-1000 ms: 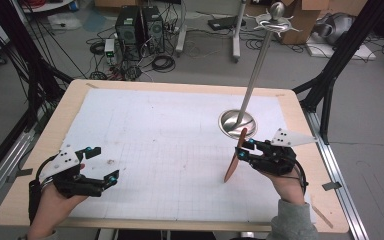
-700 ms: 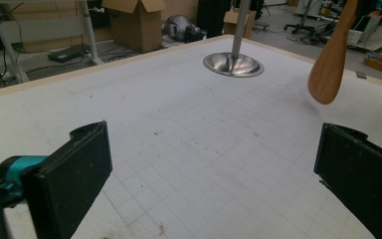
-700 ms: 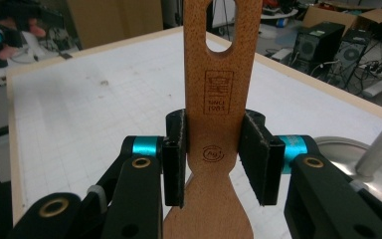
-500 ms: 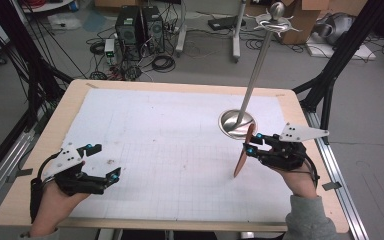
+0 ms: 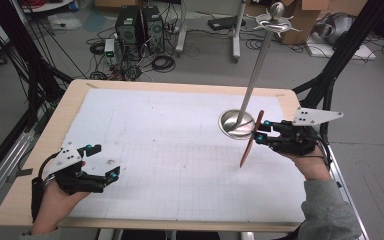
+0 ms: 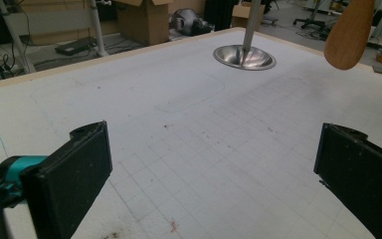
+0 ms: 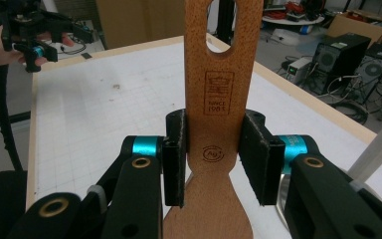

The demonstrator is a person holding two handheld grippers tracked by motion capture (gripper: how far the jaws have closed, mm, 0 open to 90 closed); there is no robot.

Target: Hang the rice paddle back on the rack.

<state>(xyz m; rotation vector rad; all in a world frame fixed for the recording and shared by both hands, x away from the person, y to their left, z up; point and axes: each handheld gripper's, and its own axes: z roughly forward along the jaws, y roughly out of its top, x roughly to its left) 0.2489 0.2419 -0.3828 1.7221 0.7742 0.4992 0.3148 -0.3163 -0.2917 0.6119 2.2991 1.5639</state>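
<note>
Right gripper point(image 5: 261, 133) at right side of worktop point(image 5: 40, 165), just near of steel stand base point(image 5: 236, 123). Clamped on wooden spatula point(image 5: 250, 141): in right gripper view, both pads pressed against the flat wooden handle point(image 7: 218, 114) on either side, just above its narrow waist, stamped mark between them. Slot in the handle visible at top of that view. From high view, spatula tilted, upper end beside the stand base, lower tip hanging off the paper grid sheet point(image 5: 180, 150), apparently clear of it. Thin steel pole point(image 5: 257, 60) rising from the dish-shaped base, leaning toward far right, ball at top.

Left gripper point(image 5: 106, 161) at near left of worktop, resting low over the sheet, hand point(image 5: 55, 200) behind it. Jaws spread wide, nothing between them; left gripper view shows bare gridded sheet point(image 6: 204, 149) between the two black pads, with a few small dark specks. Stand base point(image 6: 244, 56) and rounded spatula blade point(image 6: 349, 35) seen far across in that view.

Grippers well apart, on opposite sides of worktop.
</note>
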